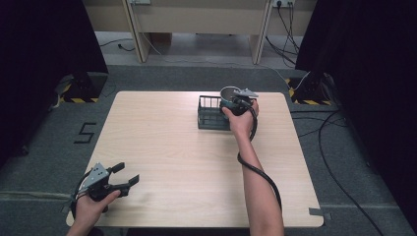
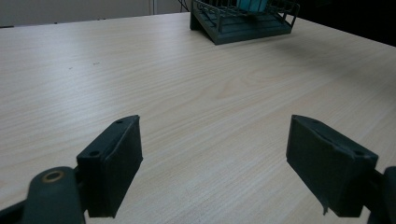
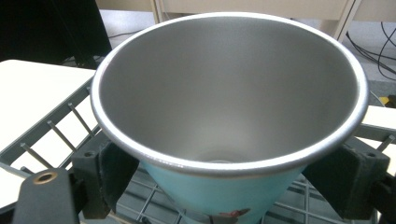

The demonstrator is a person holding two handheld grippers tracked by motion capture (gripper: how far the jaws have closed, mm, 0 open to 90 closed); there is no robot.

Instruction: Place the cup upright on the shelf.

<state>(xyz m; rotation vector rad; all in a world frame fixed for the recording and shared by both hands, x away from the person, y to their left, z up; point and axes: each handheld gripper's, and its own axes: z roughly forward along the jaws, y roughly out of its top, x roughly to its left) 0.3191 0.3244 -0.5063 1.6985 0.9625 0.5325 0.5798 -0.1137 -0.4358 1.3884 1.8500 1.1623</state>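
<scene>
One teal steel-lined cup (image 3: 229, 140), clamped by the right gripper (image 1: 235, 104), sits over the dark wire rack (image 1: 209, 114) at one o'clock; release remains. The left gripper (image 1: 125, 177) idles open at seven o'clock.

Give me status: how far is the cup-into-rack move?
Done: the right gripper has the teal cup between its jaws, over the dark wire rack. In hand: holding it upright there; whether it rests on the rack floor can't be told. Left: release. The left gripper sits open, idle.

Teal, steel-lined cup (image 3: 219, 186), dark grey wire rack (image 1: 209, 118), pale woodgrain table (image 1: 167, 147)
</scene>
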